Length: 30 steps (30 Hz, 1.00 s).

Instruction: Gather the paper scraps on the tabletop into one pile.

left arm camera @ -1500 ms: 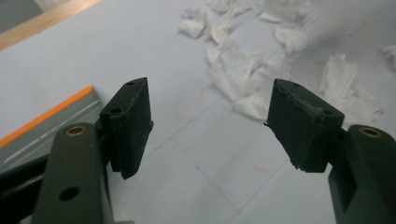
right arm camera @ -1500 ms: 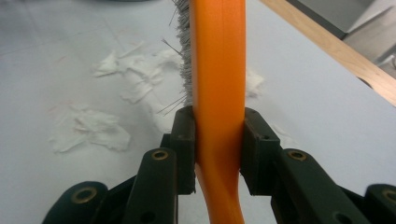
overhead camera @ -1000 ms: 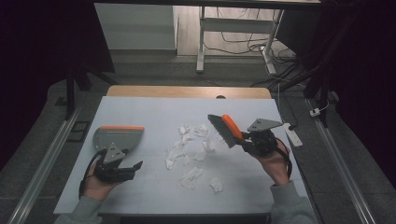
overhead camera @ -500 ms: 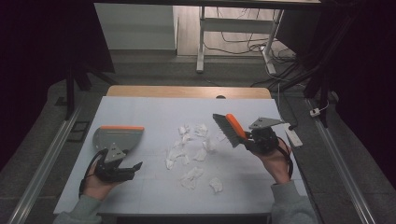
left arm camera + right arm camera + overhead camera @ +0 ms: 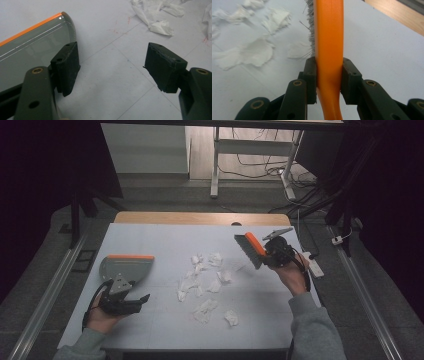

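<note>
Right claw [image 5: 329, 75]: clamped on the orange handle of the brush [image 5: 249, 250], which it carries above the counter [image 5: 160, 330] toward the right edge, bristles pointing down at the paper, probably so a stroke can drag the scraps leftward.
Left claw [image 5: 112, 72]: jaws wide and holding nothing, low over the counter near the left front corner, just beside the dustpan.
Dustpan [image 5: 125, 268]: flat on the counter near the left edge, orange strip along its far side, likely waiting to receive the sweepings.
Paper scraps [image 5: 207, 280]: torn white pieces scattered across the middle of the counter, between brush and dustpan, none yet gathered.
Next move, likely: lower the bristles beyond the scraps and sweep toward the dustpan.
</note>
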Available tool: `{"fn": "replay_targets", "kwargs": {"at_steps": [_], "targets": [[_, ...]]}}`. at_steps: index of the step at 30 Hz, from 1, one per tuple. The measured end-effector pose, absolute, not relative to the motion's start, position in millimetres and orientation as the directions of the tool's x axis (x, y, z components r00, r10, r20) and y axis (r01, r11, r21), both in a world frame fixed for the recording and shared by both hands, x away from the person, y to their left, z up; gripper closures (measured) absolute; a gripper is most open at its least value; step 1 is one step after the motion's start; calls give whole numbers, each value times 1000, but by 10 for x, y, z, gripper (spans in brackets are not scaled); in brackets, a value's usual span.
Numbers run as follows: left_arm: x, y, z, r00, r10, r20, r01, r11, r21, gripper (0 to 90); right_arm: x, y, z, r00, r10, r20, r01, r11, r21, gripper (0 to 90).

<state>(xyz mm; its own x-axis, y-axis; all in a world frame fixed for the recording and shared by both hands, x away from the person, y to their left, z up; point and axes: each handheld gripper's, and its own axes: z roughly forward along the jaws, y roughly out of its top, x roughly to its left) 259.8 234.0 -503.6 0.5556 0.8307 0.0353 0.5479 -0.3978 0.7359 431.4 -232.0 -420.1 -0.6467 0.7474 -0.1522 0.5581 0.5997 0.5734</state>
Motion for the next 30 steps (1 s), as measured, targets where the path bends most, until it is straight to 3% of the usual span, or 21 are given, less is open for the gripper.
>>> {"fn": "replay_targets", "kwargs": {"at_steps": [15,22,30], "targets": [[2615,2355,-5058,552,834,25,556,-390,734,289,4915,-1959,-4440,-637,733,-237,661,679,320,693],[2618,2368,-5077,547,837,19,559,-382,736,290,4856,-1679,-4470,-725,643,-247,593,765,250,696],[2609,2354,-5077,548,836,23,557,-385,735,290,4576,-1485,-4466,-811,553,-192,503,826,256,698]]}}
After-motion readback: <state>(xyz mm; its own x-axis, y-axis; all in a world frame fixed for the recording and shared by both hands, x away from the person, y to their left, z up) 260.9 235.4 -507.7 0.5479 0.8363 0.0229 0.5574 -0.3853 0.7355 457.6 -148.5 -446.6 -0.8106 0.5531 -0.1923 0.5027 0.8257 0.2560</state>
